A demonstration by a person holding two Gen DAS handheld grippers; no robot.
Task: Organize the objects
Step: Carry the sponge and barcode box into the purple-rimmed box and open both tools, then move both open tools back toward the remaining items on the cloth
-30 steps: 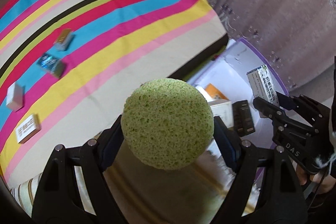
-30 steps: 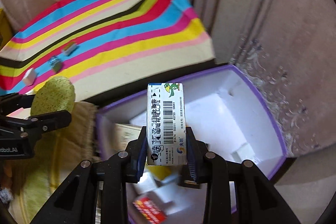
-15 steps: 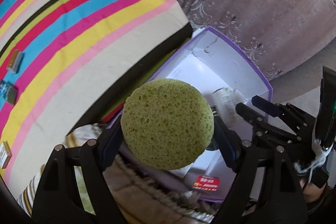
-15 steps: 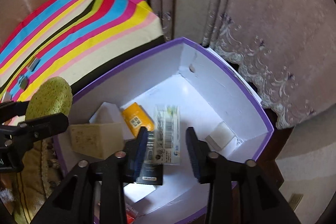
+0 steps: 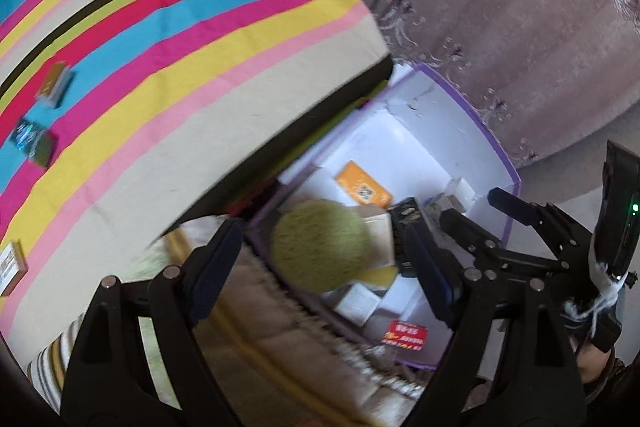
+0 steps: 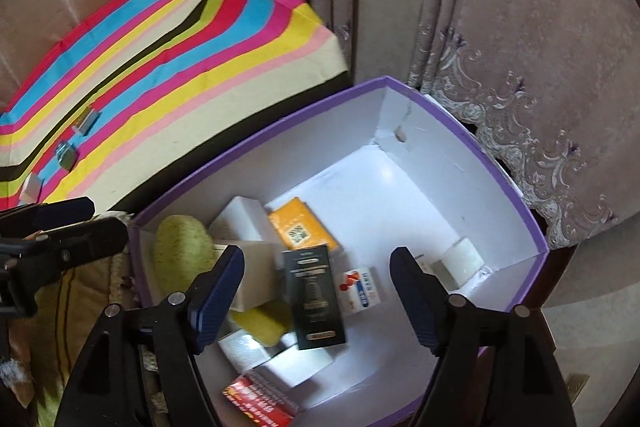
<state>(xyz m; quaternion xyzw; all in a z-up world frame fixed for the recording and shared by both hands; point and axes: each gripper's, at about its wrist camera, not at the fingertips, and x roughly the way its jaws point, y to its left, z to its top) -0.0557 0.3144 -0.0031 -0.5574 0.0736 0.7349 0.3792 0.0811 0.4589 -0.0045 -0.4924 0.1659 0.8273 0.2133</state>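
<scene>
Both grippers spread, nothing held: left gripper [image 5: 324, 259], right gripper [image 6: 316, 291]. Green sponge [image 6: 184, 255] at purple box [image 6: 512, 187] left wall, blurred, probably mid-drop. Light, soft, compressible; grip across round edges.

Sponge [image 6: 182, 251] and cartons in box [image 6: 460, 131], beside striped cloth [image 6: 160, 67].

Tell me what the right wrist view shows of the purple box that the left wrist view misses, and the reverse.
Right wrist only: the white and blue box on the purple box floor, and the full inside.
Left wrist only: a white box near the striped cloth edge.
Both: the green sponge free inside the box, the orange box, the black box, both grippers open.
</scene>
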